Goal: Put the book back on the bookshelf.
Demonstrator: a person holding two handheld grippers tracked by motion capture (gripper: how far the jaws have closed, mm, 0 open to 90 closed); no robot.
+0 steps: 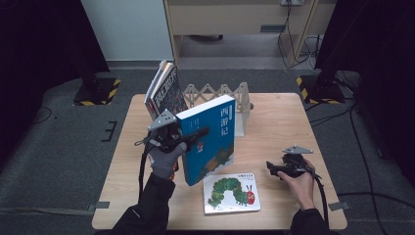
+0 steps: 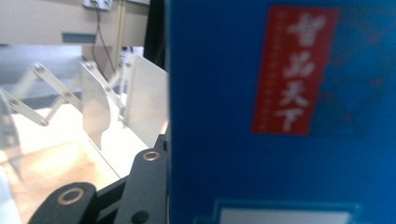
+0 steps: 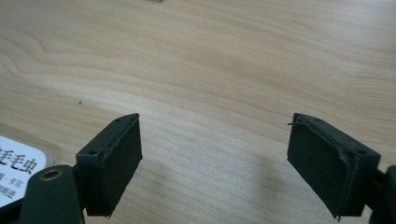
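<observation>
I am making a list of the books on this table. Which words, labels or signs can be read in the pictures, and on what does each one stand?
"西游记": spine of the blue book in the left gripper.
"智品天下": red label on its cover.
"毛毛虫", cut off at the picture's edge: caterpillar picture book lying on the table.
Large title on the books leaning behind: too blurred to read.

You are in a lab-like recording room: a lone wooden table (image 1: 274, 112) on grey carpet (image 1: 63, 161), black curtains (image 1: 34, 44) at both sides, hazard-striped stand bases (image 1: 95, 93), loose cables (image 1: 293, 44).
</observation>
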